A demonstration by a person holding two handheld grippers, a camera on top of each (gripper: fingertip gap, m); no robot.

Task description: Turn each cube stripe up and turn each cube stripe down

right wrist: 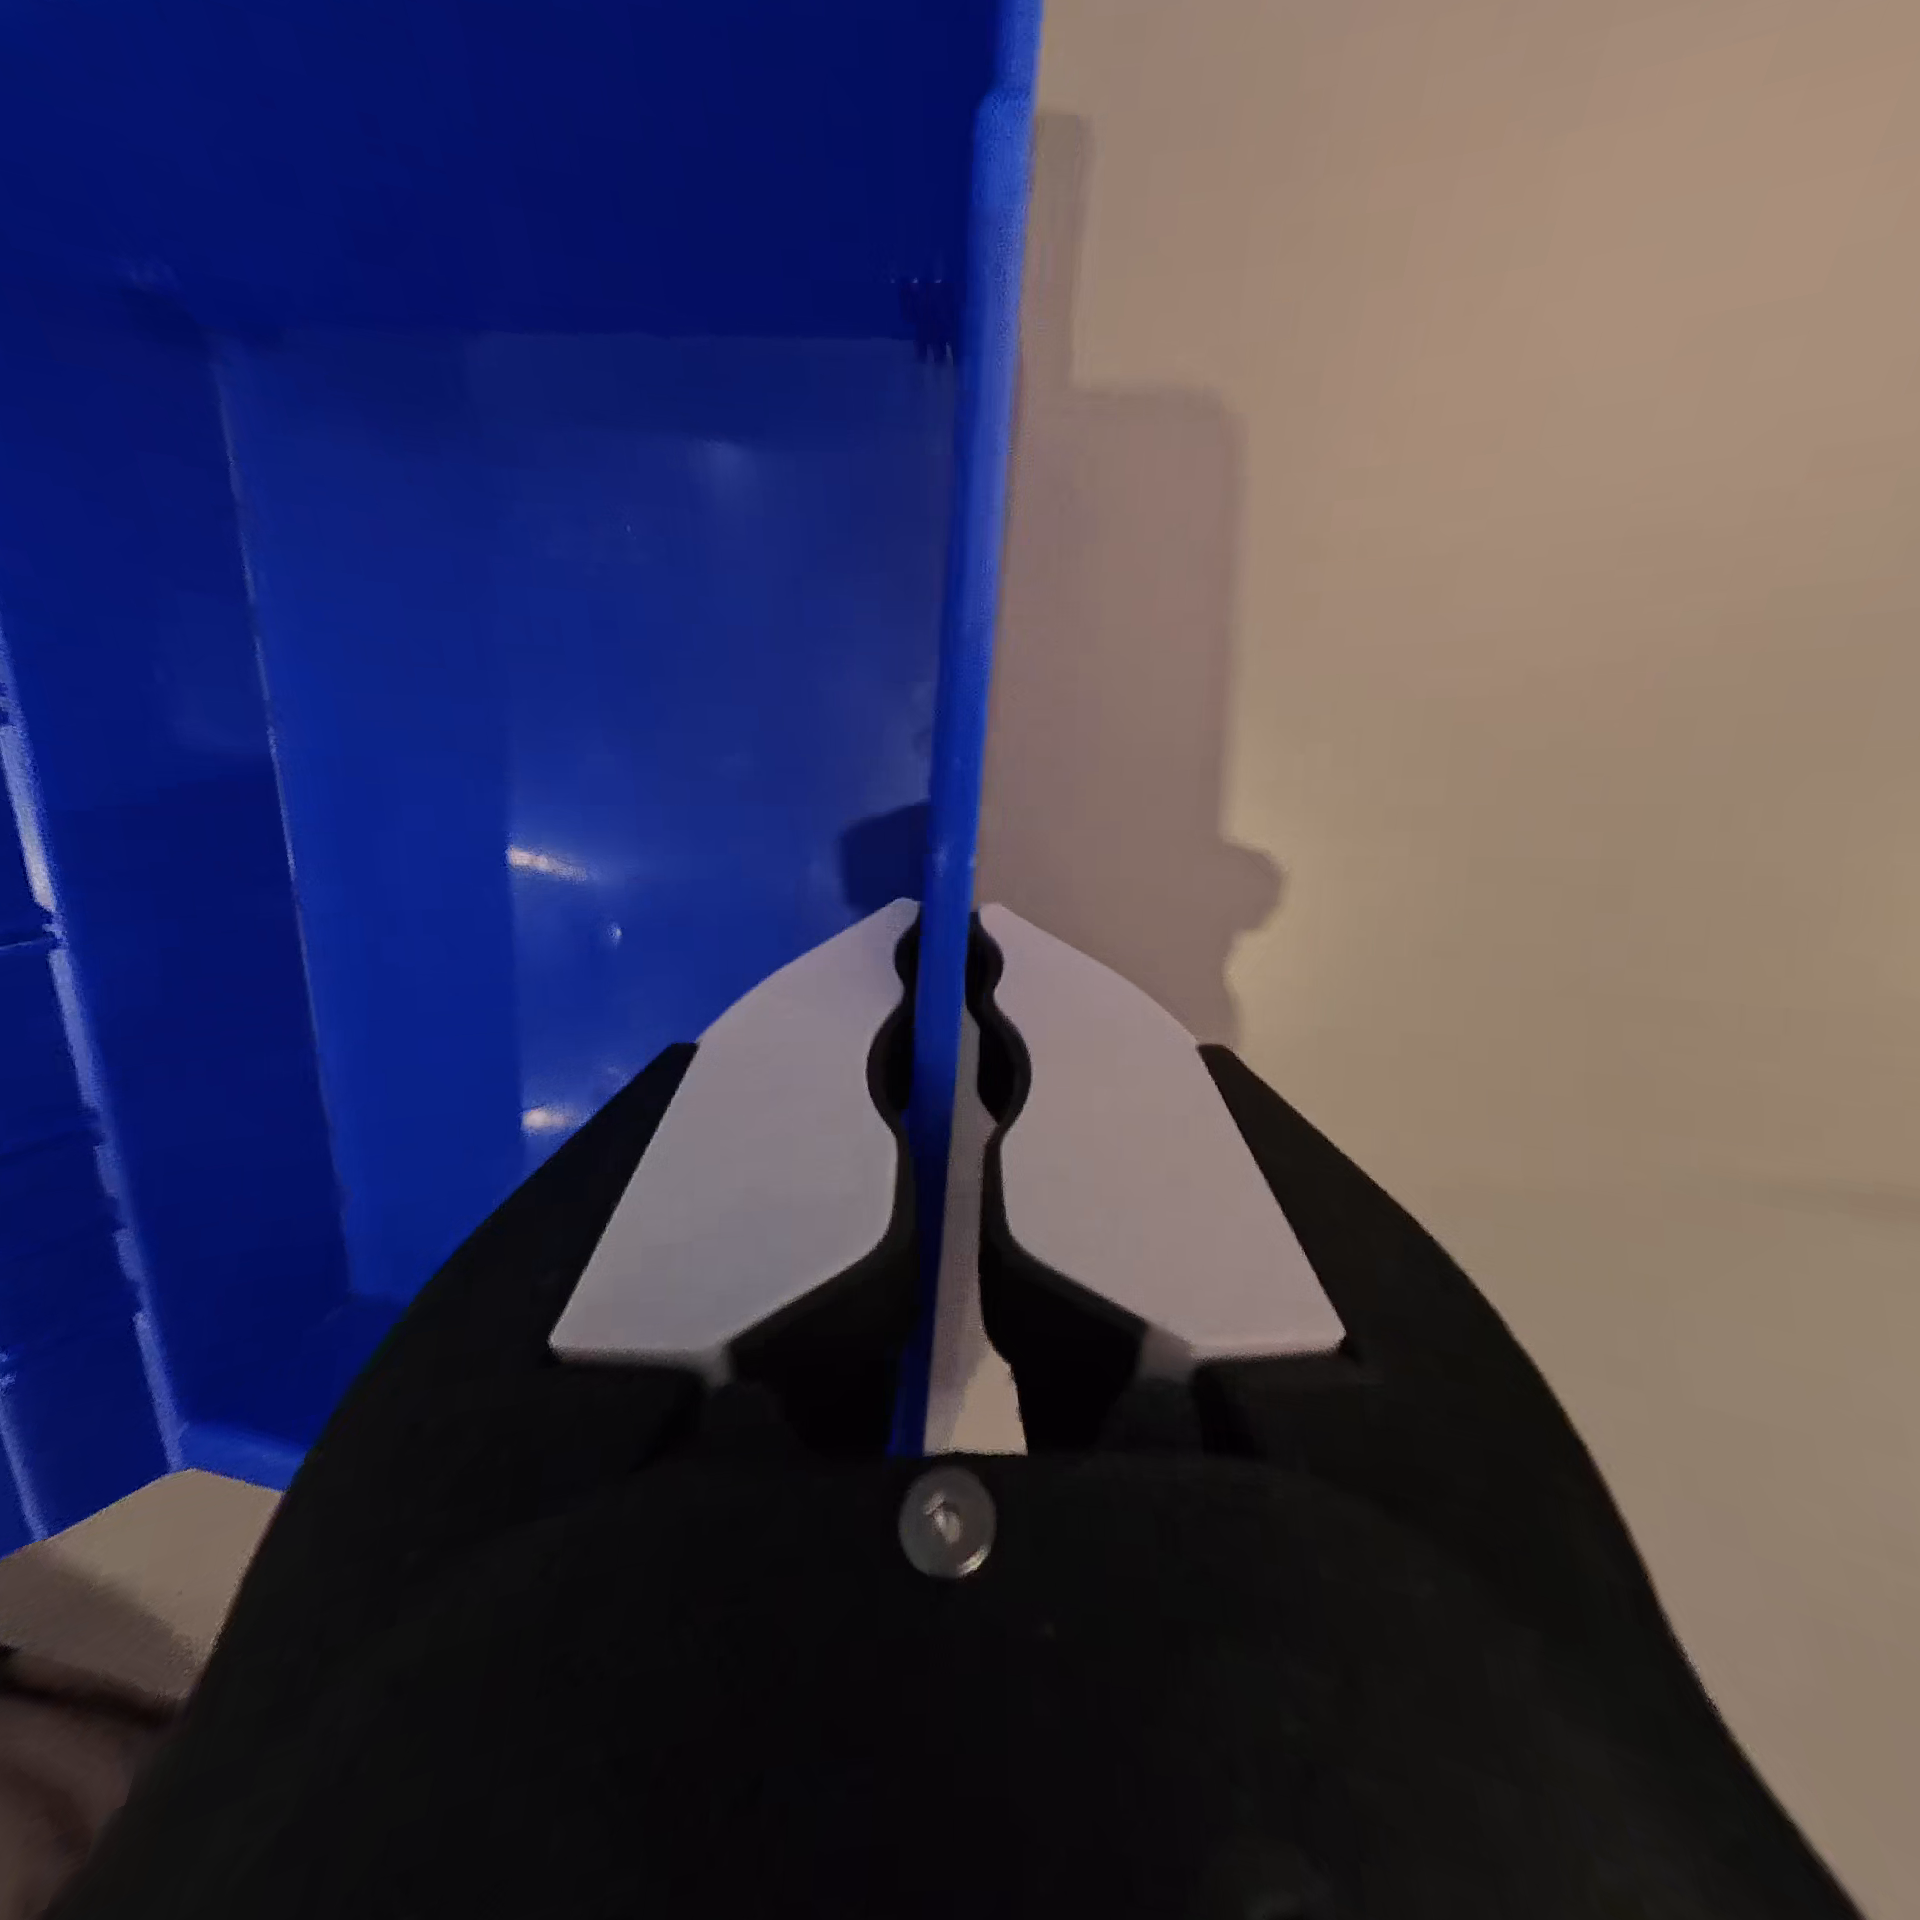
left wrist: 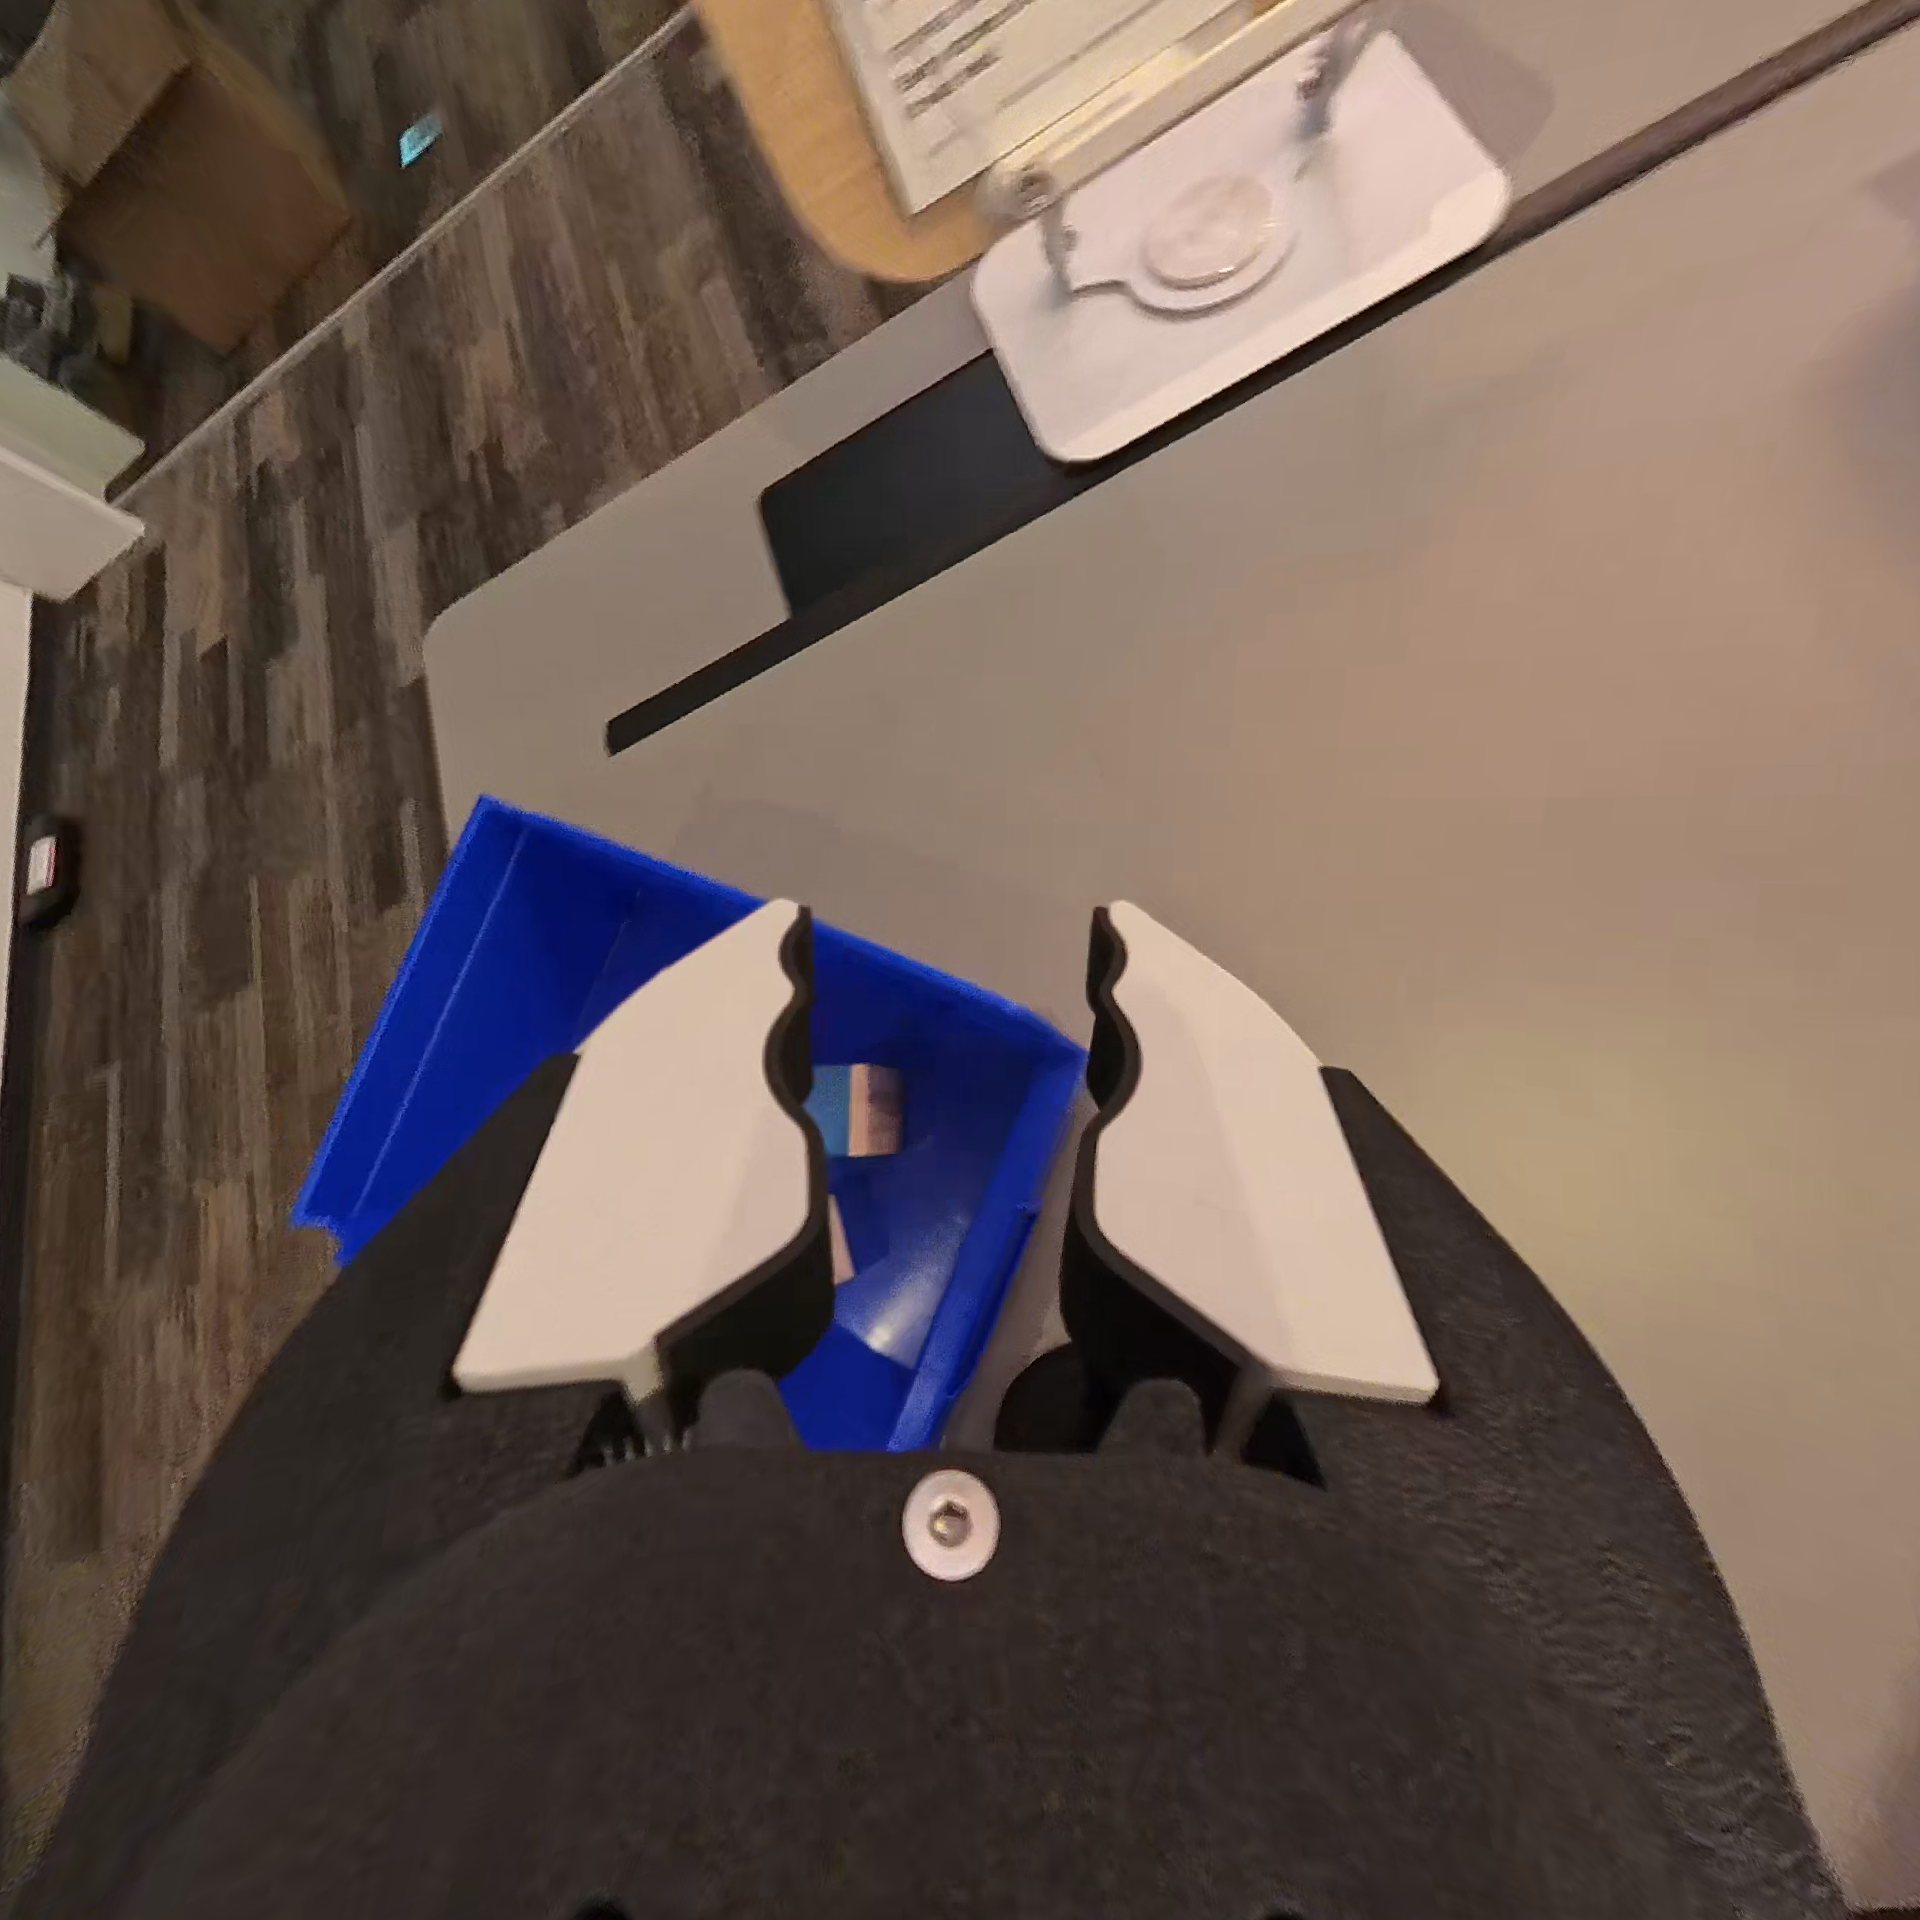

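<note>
A blue plastic bin stands near the corner of the pale table. Inside it lies a small cube with a blue stripe; a second cube shows partly behind my left finger. My left gripper is open and empty, held above the bin. My right gripper is shut on the right wall of the blue bin, one finger inside and one outside. No cube shows in the right wrist view.
The pale table has a black slot and a white stand base at its far edge. Carpet floor lies to the left. A wooden chair seat and cardboard boxes stand beyond.
</note>
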